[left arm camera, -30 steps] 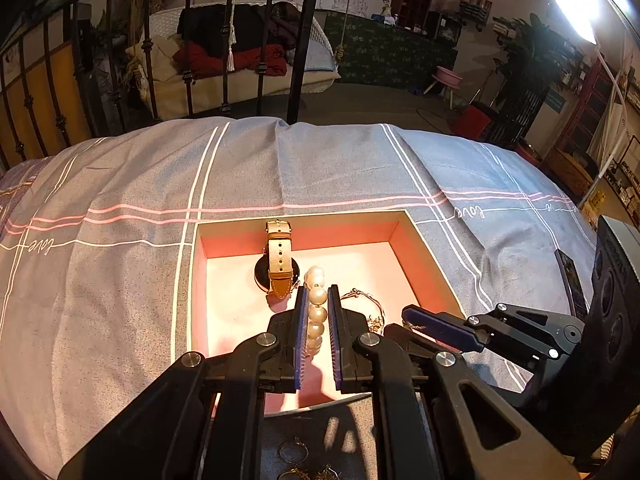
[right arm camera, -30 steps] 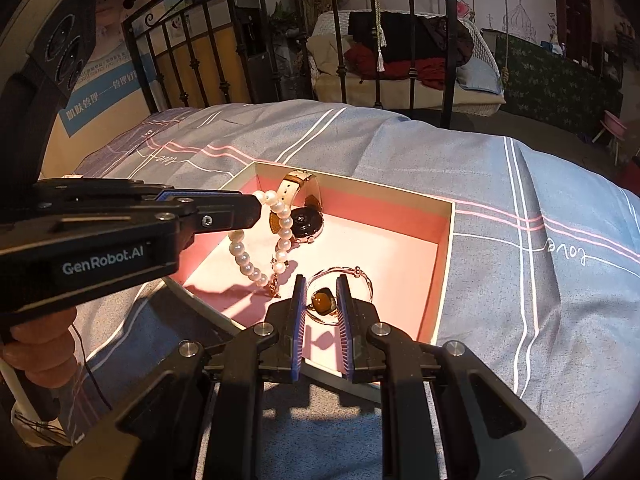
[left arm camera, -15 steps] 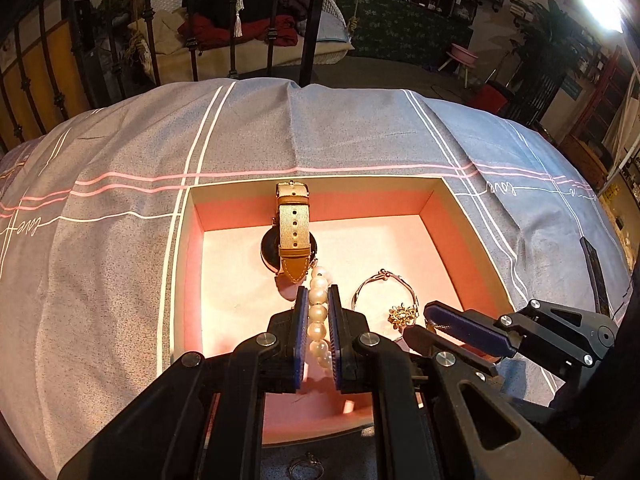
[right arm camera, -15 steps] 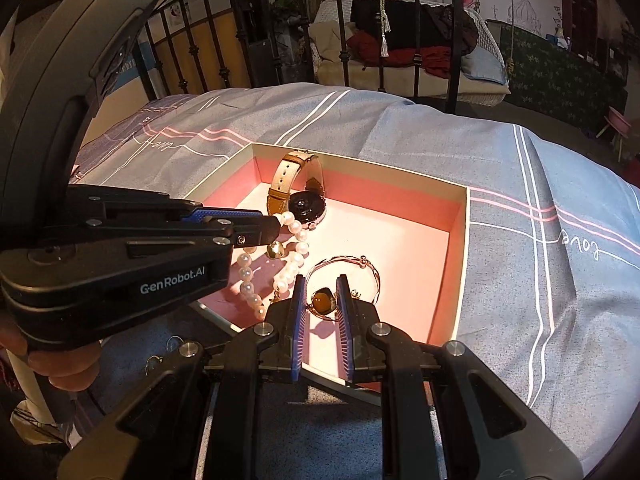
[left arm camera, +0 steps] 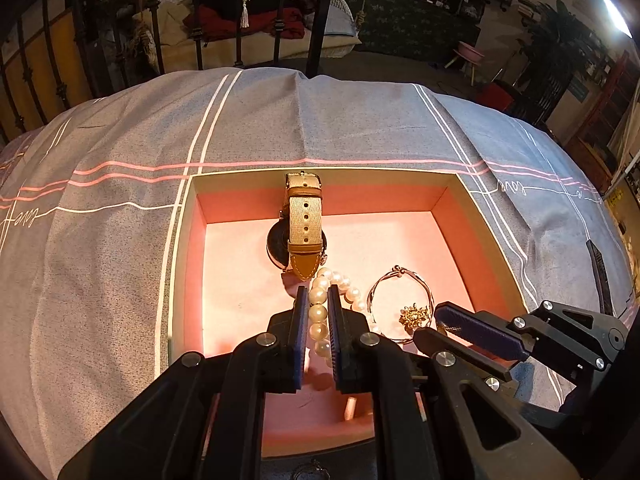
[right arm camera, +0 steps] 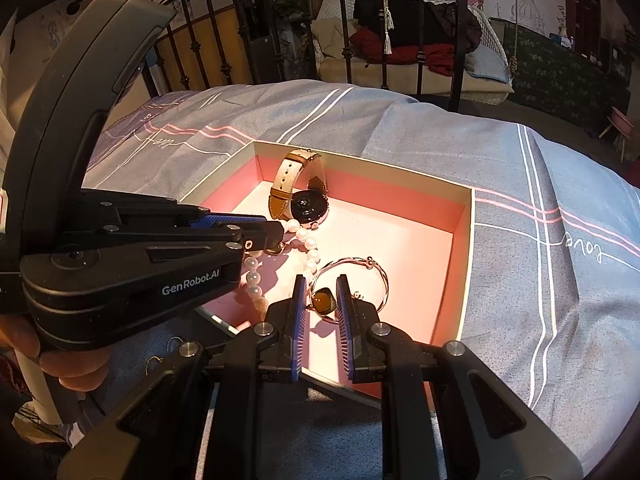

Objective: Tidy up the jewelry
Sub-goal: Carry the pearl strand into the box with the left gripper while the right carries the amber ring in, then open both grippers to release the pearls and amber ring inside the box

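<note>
My left gripper is clamped on the pearl bracelet low inside the pink-lined box on the bed. My right gripper pinches the amber pendant beside the gold bangle. The watch leans against the far wall.

White "GenRobot.AI" on the left gripper's black body, at 9 o'clock; cursive "love" on the bedspread, at 3 o'clock.

Bedroom: quilt-covered bed, iron bedframe.
</note>
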